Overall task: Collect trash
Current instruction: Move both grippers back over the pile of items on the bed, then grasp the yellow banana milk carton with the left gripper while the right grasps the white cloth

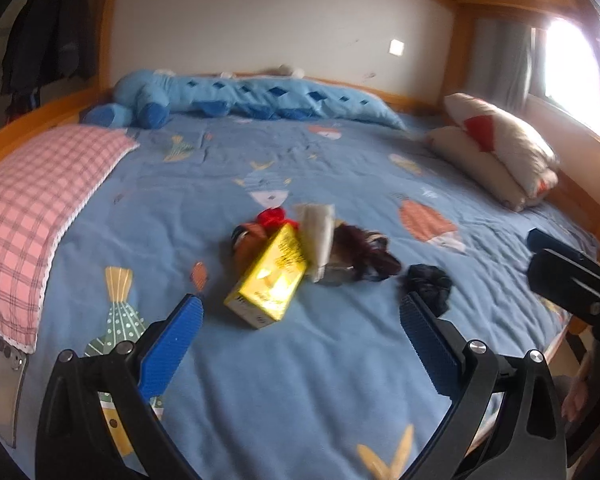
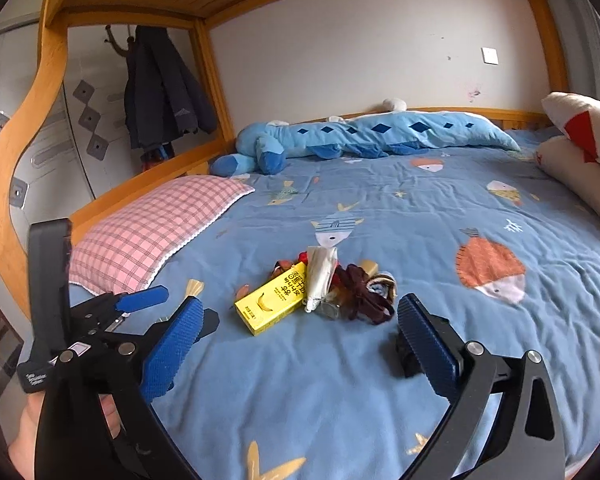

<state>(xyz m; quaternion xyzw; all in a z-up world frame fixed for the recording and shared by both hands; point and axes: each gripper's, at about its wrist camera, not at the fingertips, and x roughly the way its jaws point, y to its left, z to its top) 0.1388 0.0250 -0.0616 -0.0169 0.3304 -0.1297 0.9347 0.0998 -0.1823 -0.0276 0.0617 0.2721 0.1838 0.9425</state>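
Both grippers, the left gripper (image 1: 302,316) and the right gripper (image 2: 300,320), hang over the blue fish-print bedspread (image 2: 420,208) with jaws spread wide and nothing between them. Just beyond lies the trash pile: a yellow banana-milk carton (image 2: 274,304), a crumpled white wrapper (image 2: 320,276) and dark scraps (image 2: 364,296).

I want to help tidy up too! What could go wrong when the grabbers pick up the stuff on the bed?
The yellow box lies against the white wrapper and the dark hair ties, so a grab might catch the wrong thing. The black scrunchie lies apart and could be forgotten. The phone beside the pink pillow isn't trash.
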